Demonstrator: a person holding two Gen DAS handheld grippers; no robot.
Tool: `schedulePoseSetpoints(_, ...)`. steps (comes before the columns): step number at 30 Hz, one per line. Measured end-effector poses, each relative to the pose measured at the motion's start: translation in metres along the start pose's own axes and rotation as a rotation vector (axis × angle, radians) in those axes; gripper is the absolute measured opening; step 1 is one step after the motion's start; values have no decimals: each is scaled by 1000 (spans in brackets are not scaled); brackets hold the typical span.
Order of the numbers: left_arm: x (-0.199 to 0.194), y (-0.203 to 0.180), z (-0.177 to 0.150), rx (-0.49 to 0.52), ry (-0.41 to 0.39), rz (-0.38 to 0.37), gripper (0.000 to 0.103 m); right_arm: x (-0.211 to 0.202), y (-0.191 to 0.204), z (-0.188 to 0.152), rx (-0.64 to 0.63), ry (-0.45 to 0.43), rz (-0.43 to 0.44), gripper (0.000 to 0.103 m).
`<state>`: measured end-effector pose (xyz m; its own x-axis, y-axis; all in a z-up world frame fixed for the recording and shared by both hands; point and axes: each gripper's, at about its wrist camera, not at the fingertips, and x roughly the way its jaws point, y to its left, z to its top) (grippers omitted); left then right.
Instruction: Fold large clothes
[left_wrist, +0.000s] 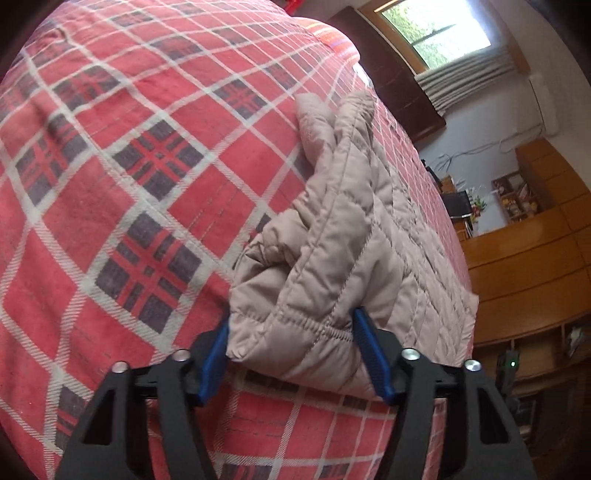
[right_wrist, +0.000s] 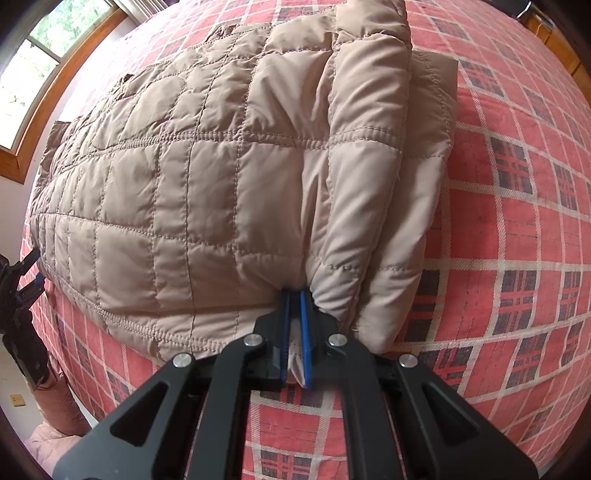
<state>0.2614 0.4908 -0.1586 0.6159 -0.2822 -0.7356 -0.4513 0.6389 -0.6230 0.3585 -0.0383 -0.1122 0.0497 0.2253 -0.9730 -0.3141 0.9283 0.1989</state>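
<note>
Blue-padded fingers (right_wrist: 306, 332) of the right gripper (right_wrist: 294, 325) clamp a fold of the beige quilted jacket (right_wrist: 207, 177). Left gripper (left_wrist: 295, 350) fingers stand wide, straddling the jacket's elastic hem corner. Jacket lies on the red plaid bedspread (left_wrist: 122, 155). Beyond: window (left_wrist: 439, 29).

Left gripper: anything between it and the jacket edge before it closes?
Nothing visible. The left gripper is open with its jaws astride the folded corner of the beige quilted jacket, only jacket fabric between the blue pads. The right gripper is already shut on the jacket's near edge. Around both lies just the plaid bedspread.
</note>
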Motion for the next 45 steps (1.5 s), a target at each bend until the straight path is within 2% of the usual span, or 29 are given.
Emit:
schedulePoseSetpoints(2, 1, -3, 1, 6, -2, 14, 34, 0, -1, 0, -1, 2, 1, 4)
schedulePoseSetpoints(4, -1, -10, 2, 24, -13, 26, 20, -1, -1, 1, 1, 9, -5, 4)
schedulePoseSetpoints(8, -13, -38, -2, 111, -66, 81, 12, -6, 3, 6, -6, 34, -40, 3)
schedulePoseSetpoints(14, -34, -99, -13, 299, -169, 94, 11, -4, 10, 10, -25, 42, -83, 3)
schedulePoseSetpoints(23, -16, -166, -40, 518, -177, 105, 11, -3, 6, 9, -19, 36, -69, 3)
schedulePoseSetpoints(31, 3, -197, -62, 606, -144, 110, 11, -1, -4, 5, -16, 37, -44, 3)
schedulePoseSetpoints(45, 20, -216, -86, 689, -82, 85, 11, 1, -11, 8, -5, 43, -31, 3)
